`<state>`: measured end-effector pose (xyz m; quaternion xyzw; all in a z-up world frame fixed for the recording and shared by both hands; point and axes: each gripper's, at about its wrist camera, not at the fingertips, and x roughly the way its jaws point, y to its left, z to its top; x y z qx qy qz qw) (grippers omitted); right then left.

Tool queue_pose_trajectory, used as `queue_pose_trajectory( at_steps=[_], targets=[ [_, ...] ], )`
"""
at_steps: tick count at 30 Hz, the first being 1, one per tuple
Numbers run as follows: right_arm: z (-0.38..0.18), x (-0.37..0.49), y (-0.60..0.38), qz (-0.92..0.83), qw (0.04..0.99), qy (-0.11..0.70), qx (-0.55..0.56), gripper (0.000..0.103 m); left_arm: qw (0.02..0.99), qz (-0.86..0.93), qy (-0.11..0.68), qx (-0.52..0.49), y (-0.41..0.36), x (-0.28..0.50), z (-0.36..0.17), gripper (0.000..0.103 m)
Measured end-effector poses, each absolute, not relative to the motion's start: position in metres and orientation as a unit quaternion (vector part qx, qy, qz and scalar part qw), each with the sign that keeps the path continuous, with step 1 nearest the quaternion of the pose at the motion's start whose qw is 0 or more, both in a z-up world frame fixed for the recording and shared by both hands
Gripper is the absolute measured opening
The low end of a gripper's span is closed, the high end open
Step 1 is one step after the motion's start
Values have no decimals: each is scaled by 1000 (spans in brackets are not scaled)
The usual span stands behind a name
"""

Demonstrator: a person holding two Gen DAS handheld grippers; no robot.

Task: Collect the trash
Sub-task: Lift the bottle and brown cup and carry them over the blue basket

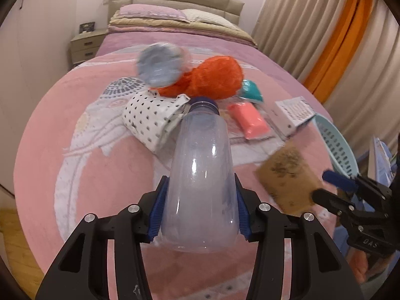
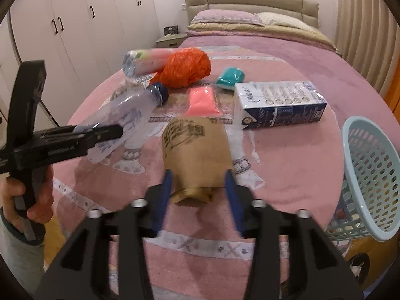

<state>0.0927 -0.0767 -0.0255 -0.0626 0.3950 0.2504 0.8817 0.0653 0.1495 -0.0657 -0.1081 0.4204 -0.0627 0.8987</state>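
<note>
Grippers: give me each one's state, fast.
Left gripper: shut on the clear plastic bottle.
Right gripper: shut on the brown paper cup.

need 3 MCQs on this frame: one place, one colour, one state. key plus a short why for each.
1. Where is the basket?
A. at the bed's right edge
B. on the pillows
C. on the nightstand

2. What colour is the cap on the bottle?
A. red
B. dark blue
C. yellow

3. What is the right gripper doing?
A. hanging open over the carton
B. holding a brown paper cup
C. gripping the orange bag

Key: 1 A, it stands at the right edge of the bed; 2 B, the cap is navy; 3 B, the cup sits between its fingers, while the left gripper holds the bottle.
</note>
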Motion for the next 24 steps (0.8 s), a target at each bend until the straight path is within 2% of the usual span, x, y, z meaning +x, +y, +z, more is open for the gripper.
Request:
queue_pose_trajectory(
  at_steps=[1, 13, 16, 20, 24],
  targets=[
    [-24, 96, -76, 251, 883, 393, -63, 60, 899, -65, 419, -110, 148, 63, -65, 46],
    [-45, 112, -52, 271, 870, 403, -80, 59, 904, -74, 401, -130, 143, 57, -56, 45],
    [-49, 117, -49, 280, 864, 412, -76, 36, 904, -81, 397, -133, 143, 57, -52, 45],
    [-44, 115, -53, 274, 872, 399, -76, 28, 910, -92, 385, -126, 136, 55, -43, 45],
    [-30, 110, -67, 262, 885, 379, -69, 27, 916, -106, 368, -121, 125, 55, -33, 45]
  ],
)
